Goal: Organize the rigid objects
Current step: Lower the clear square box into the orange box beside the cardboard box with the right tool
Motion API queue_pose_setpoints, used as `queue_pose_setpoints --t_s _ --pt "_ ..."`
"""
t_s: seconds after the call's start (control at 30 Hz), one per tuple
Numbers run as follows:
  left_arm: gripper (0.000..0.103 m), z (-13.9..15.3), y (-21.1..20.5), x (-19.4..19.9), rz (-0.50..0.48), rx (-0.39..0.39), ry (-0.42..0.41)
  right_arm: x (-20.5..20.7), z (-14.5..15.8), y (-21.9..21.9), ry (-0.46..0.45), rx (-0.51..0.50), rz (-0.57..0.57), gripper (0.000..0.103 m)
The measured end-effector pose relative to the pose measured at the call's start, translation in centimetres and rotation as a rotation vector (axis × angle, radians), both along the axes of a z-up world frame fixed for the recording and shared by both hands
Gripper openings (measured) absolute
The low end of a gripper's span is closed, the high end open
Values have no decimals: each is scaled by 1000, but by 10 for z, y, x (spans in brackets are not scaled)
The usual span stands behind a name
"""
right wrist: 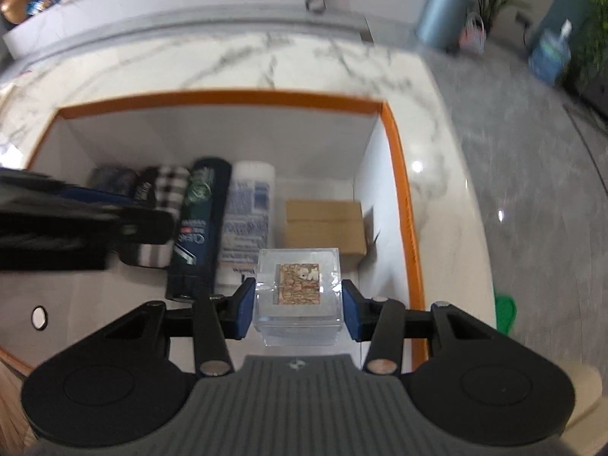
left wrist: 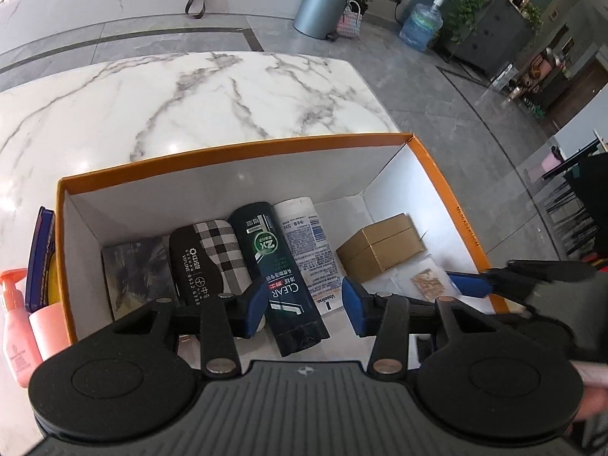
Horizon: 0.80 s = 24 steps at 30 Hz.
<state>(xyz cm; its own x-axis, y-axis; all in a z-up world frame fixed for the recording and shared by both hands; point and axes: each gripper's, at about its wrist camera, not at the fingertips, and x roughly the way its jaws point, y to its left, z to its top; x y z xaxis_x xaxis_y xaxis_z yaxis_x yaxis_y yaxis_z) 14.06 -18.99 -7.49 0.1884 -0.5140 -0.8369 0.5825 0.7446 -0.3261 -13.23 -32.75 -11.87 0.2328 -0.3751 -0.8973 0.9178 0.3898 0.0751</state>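
Note:
An orange-rimmed white box [left wrist: 235, 150] [right wrist: 395, 144] sits on the marble table. Inside lie a dark patterned case [left wrist: 136, 273], a plaid glasses case [left wrist: 207, 254], a dark Clear bottle [left wrist: 281, 277] [right wrist: 197, 224], a white Vaseline tube [left wrist: 309, 250] [right wrist: 247, 209] and a small cardboard box [left wrist: 380, 247] [right wrist: 323, 224]. My right gripper [right wrist: 296, 304] is shut on a clear plastic cube [right wrist: 298, 296] [left wrist: 427, 283] with a brown patterned insert, held low in the box's right part. My left gripper [left wrist: 304, 304] is open and empty above the Clear bottle's cap end.
Left of the box stand an orange pump bottle [left wrist: 17, 334], a pink bottle [left wrist: 49, 330] and a blue flat case [left wrist: 40, 258]. The marble table [left wrist: 190, 95] extends beyond the box. A green object [right wrist: 505, 315] lies right of the box. A bin [left wrist: 323, 0] stands on the floor.

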Motion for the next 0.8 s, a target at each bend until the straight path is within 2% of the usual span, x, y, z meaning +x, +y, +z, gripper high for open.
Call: queue_pose_setpoints --t_s 0.17,0.33,0.57,0.8 --pt "53 0 9 4 20 -28 19 7 -9 -13 68 0 -6 48" --pt "53 -2 18 10 34 -46 34 13 -13 -21 65 -26 8 48" --pt "53 -11 25 16 48 -47 62 26 -15 -33 109 -66 25 48" --pt "53 -14 32 18 64 -50 70 42 -15 -29 153 -26 122 48"
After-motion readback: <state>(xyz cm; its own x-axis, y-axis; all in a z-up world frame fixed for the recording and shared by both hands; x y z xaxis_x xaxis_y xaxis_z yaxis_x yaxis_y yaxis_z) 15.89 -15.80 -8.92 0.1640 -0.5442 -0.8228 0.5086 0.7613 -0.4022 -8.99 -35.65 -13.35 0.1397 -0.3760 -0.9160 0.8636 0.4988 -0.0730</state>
